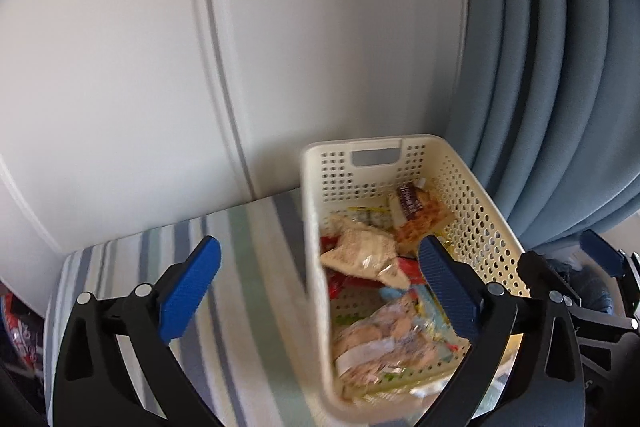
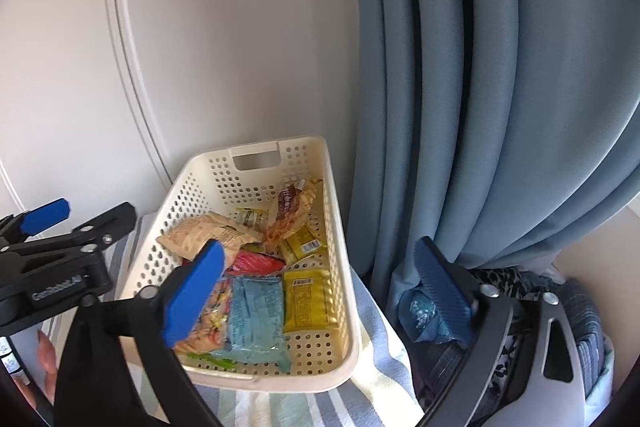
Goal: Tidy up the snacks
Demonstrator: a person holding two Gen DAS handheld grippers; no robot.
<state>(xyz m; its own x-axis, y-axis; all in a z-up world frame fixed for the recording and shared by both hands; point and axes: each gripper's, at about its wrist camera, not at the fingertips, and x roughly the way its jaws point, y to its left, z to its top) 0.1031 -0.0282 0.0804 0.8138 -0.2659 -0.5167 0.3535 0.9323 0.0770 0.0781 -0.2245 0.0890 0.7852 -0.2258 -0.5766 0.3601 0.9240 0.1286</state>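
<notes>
The left wrist view looks forward and down from close above the basket's (image 1: 472,195) near left corner, with the basket at 5 o'clock and the wall at 12. The right wrist view looks down from a little farther back and to the right, holding the whole basket (image 2: 344,291) at 6 o'clock and the curtain (image 2: 480,87) at 2. Both views share the basket, its snacks, the striped cloth (image 1: 248,307), the wall and the curtain.
</notes>
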